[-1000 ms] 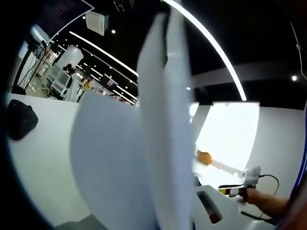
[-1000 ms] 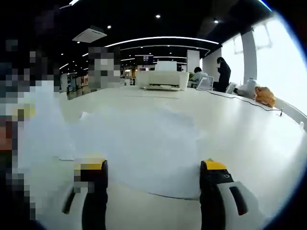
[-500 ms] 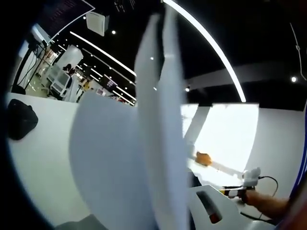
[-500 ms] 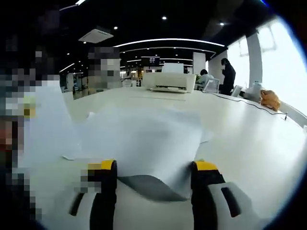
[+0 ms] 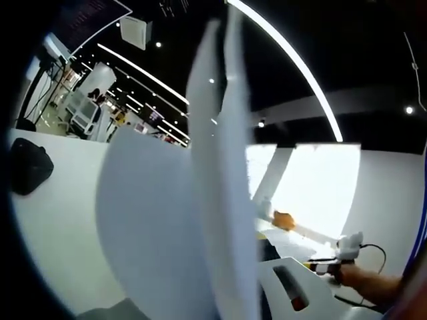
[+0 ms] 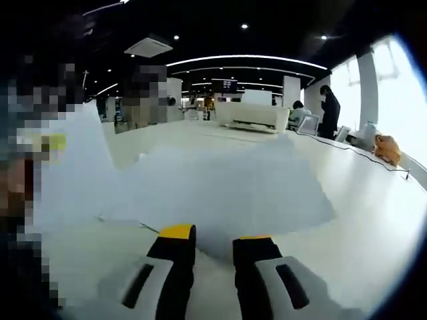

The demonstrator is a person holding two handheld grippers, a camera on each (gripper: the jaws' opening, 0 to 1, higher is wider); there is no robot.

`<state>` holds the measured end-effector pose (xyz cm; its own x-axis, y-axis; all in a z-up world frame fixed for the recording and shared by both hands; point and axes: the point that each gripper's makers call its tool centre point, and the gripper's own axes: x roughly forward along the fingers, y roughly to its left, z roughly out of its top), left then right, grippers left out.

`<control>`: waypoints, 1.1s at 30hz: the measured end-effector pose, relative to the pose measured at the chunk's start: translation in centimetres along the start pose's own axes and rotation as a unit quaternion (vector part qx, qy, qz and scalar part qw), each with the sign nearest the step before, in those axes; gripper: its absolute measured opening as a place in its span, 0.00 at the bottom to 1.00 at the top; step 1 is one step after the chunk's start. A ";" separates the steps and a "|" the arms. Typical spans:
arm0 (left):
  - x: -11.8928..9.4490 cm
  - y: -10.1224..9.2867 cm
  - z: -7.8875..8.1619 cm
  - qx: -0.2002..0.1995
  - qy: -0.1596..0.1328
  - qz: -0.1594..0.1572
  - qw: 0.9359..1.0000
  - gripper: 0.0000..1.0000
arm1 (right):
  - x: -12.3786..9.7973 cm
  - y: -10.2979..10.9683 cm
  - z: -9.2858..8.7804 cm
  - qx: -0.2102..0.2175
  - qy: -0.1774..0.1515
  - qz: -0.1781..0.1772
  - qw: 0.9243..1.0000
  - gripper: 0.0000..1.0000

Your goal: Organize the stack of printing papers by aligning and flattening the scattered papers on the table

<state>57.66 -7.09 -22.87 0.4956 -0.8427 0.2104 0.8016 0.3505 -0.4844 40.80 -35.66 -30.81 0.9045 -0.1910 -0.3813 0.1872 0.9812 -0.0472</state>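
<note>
Across the white table (image 6: 373, 220) that spreads through the right gripper view, we see the papers (image 6: 233, 193) lying in a loose, overlapping spread, their near edge reaching down to our right gripper (image 6: 215, 243). Its two yellow-tipped jaws stand nearly together, pinching the near edge of that spread between them. At the left of this view more sheets stand up from the table as a tall white shape.

In the left gripper view, upright sheets (image 5: 213, 200) rise from the bottom of the frame straight up the middle, seen almost edge-on, with a broader curved sheet beside them on the left. Our left gripper sits below the frame, so we cannot tell whether its jaws are clenched.

On the far side of the table sits a white printer (image 6: 252, 116), and a person (image 6: 329, 110) stands near the bright windows. A dark bag (image 5: 28, 165) rests on the table, and a small orange object (image 5: 284, 218) lies farther off by the window.
</note>
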 end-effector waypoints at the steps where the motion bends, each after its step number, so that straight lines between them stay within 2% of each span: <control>1: 0.0 0.1 0.0 0.000 0.000 0.000 1.000 0.06 | 0.1 0.1 0.1 -0.009 -0.001 -0.001 1.000 0.14; 4: -0.1 -0.6 -0.2 0.000 0.000 0.000 1.000 0.06 | 0.1 0.4 0.1 -0.019 -0.002 0.004 1.000 0.09; 11: -0.1 -0.9 -0.3 -0.003 0.002 0.001 1.000 0.06 | 0.1 0.6 0.3 -0.027 -0.006 0.002 1.000 0.01; 15: -0.3 -1.0 -0.3 -0.003 0.000 0.001 1.000 0.06 | -0.1 0.6 1.6 0.005 -0.038 0.011 0.999 0.00; 22: -0.3 -1.1 -0.4 -0.004 0.003 0.005 1.000 0.06 | -0.5 0.5 2.0 0.014 -0.045 0.030 0.998 0.00; 25: -0.4 -1.0 -0.2 -0.015 -0.001 0.005 1.000 0.06 | -1.0 0.3 2.5 0.019 -0.058 0.035 0.998 0.00; 28: -0.5 -1.1 -0.4 -0.009 0.003 0.003 1.000 0.06 | -1.2 0.1 2.8 0.024 -0.065 0.036 0.997 0.00; 31: -0.5 -1.3 -0.6 -0.003 0.007 0.002 1.000 0.06 | -1.4 -0.2 3.1 0.046 -0.071 0.042 0.996 0.00; 33: -0.5 -1.3 -0.5 -0.005 0.006 0.002 1.000 0.06 | -1.7 0.0 3.6 0.061 -0.079 0.061 0.993 0.00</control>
<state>56.18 -7.35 -22.80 0.4953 -0.8457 0.1985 0.7956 0.3499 -0.4946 40.67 -35.41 -26.82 0.9704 -0.0816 -0.2271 0.1083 0.9883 0.1075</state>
